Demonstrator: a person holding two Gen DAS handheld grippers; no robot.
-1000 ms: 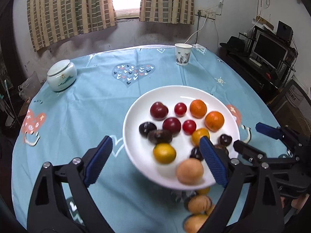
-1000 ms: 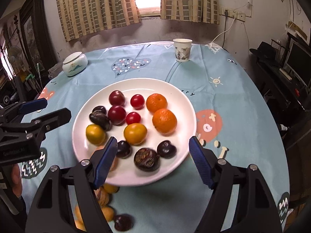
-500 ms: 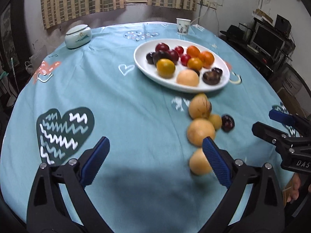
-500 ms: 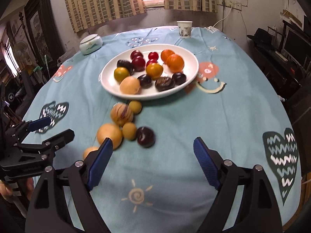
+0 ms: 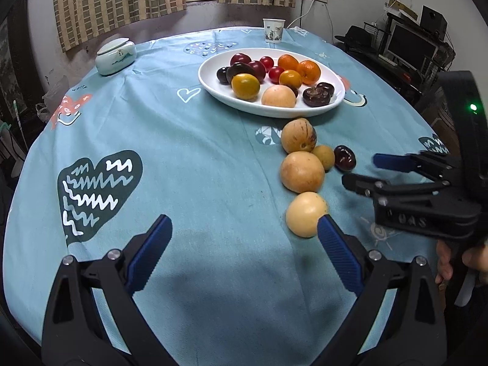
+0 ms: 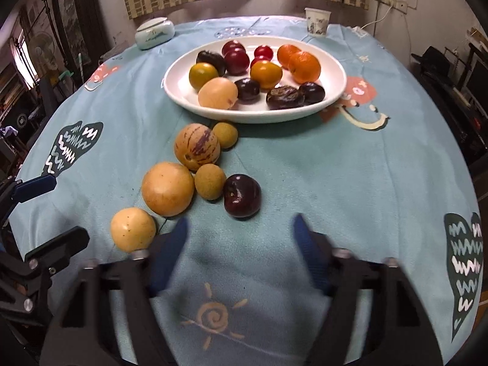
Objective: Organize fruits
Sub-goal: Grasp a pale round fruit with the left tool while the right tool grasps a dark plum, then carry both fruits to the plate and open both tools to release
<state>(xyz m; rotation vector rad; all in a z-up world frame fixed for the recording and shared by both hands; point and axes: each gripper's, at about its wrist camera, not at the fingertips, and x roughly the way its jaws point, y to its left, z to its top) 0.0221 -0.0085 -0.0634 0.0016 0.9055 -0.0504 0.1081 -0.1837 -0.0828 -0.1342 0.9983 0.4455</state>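
Your round surface under the light-blue printed cloth [image 6: 305, 167] carries the white oval plate [image 6: 335, 91] of mixed fruit; just before it lie six loose fruits, the dark red plum [image 6: 242, 195] nearest. Your left hand-held gripper [image 5: 244, 228] gapes wide, empty. Your right hand-held gripper [image 6: 239, 231] is closing on nothing.

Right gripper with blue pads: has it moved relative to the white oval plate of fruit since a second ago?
Yes. The right gripper, jaws closing with nothing between them, has pulled back from over the white oval plate toward the near table edge; its tips now sit just short of the dark red plum.
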